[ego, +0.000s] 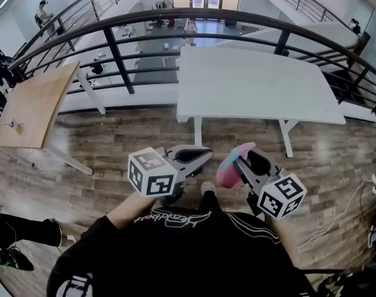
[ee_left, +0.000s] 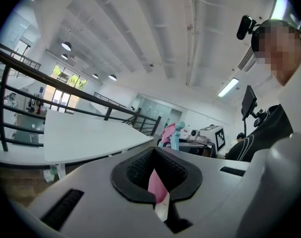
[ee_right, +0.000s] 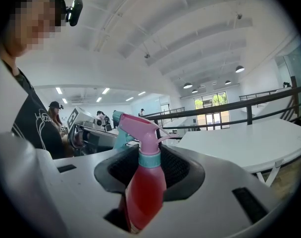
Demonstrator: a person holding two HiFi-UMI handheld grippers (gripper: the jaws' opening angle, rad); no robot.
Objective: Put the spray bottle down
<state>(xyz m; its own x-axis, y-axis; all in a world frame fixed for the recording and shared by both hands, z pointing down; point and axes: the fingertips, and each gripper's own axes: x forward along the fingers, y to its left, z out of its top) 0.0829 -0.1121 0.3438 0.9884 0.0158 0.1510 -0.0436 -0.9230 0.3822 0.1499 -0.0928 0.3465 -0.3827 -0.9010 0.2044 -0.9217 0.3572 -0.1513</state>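
A pink spray bottle (ee_right: 145, 187) with a teal collar and a pink trigger head stands upright between the jaws of my right gripper (ee_right: 151, 158), which is shut on its body. In the head view the spray bottle (ego: 227, 167) hangs in the right gripper (ego: 245, 159) over the wooden floor, short of the white table (ego: 256, 85). My left gripper (ego: 198, 155) sits beside it at about the same height. The left gripper (ee_left: 158, 166) is shut, with a thin pink and white scrap (ee_left: 158, 192) pinched in the slit between its jaws.
A wooden table (ego: 36, 104) stands at the left. A dark curved railing (ego: 175, 17) runs behind both tables, with a drop beyond it. A white cable (ego: 342, 212) lies on the floor at the right. My shoe (ego: 208, 188) shows below the grippers.
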